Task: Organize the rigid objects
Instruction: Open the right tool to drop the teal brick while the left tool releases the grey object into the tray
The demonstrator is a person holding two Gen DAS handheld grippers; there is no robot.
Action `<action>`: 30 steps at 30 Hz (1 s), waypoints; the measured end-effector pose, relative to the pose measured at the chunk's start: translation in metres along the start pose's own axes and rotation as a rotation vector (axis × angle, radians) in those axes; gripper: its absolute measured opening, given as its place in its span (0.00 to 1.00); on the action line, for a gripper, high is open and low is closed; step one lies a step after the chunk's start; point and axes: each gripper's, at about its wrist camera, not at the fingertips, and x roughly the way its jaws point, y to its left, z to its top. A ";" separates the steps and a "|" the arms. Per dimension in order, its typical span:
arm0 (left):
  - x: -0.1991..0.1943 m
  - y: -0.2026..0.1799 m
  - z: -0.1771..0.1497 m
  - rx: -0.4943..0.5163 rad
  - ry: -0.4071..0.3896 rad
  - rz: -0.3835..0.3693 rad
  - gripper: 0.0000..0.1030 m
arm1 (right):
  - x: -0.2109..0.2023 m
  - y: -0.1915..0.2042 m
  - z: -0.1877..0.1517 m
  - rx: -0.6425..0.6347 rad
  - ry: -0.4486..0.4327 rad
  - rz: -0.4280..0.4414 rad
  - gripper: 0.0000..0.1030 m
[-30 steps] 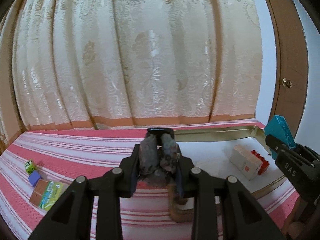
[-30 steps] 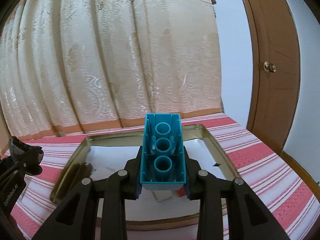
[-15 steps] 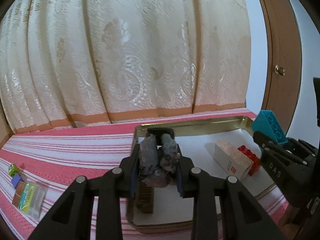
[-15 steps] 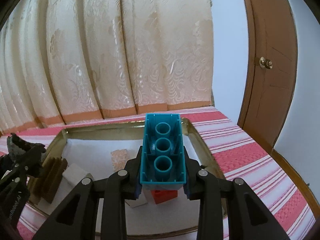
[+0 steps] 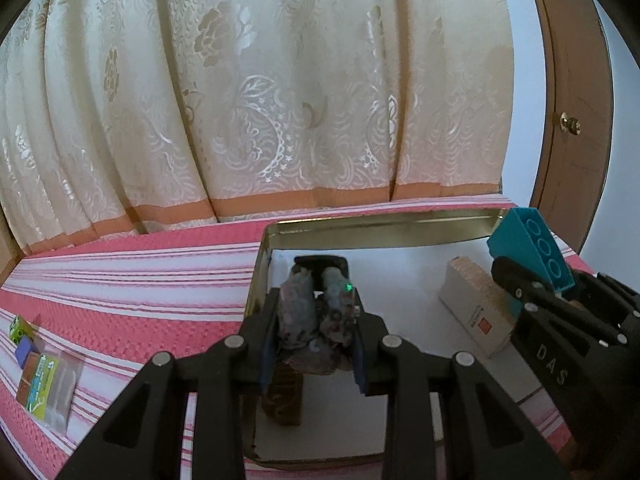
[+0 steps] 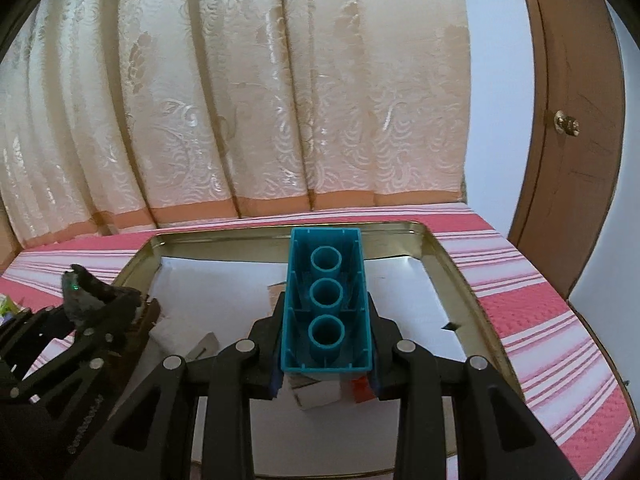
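Brick (image 6: 326,300), teal, clenched in right tool (image 6: 325,344) above tray (image 6: 452,264); left tool (image 5: 314,320) grips grey lump (image 5: 316,312).

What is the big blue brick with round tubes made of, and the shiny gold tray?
The teal building brick looks like hard moulded plastic: smooth, even colour, thin walls and hollow tubes underneath. The shallow gold tray looks like thin metal, probably tin: its rim gleams and mirrors the light. A white sheet lines its floor.

Teal brick (image 6: 326,300) clamped in right claw (image 6: 325,354), hollow underside up, above gold tray (image 6: 456,276). Grey mottled lump (image 5: 316,312) gripped in left claw (image 5: 314,344), over tray's left end.
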 end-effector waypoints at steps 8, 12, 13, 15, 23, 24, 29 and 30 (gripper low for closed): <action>-0.001 -0.001 -0.001 0.016 0.004 -0.024 0.49 | -0.003 0.007 0.000 -0.005 -0.016 -0.015 0.70; -0.008 0.011 -0.002 -0.047 -0.034 0.000 0.92 | -0.006 -0.007 0.000 0.066 -0.032 -0.034 0.78; -0.010 0.016 -0.003 -0.070 -0.045 0.002 0.98 | -0.006 -0.009 0.000 0.076 -0.029 -0.035 0.78; -0.016 0.025 -0.004 -0.113 -0.081 -0.010 1.00 | -0.005 -0.013 0.000 0.098 -0.024 -0.020 0.81; -0.025 0.030 -0.006 -0.088 -0.132 0.027 1.00 | -0.010 -0.002 0.000 0.050 -0.047 -0.034 0.82; -0.026 0.030 -0.006 -0.084 -0.139 0.035 1.00 | -0.011 -0.002 0.000 0.049 -0.049 -0.037 0.82; -0.031 0.037 -0.007 -0.082 -0.148 0.072 1.00 | -0.013 -0.006 -0.001 0.067 -0.058 -0.041 0.82; -0.031 0.039 -0.007 -0.088 -0.149 0.079 1.00 | -0.013 -0.007 -0.001 0.072 -0.059 -0.042 0.82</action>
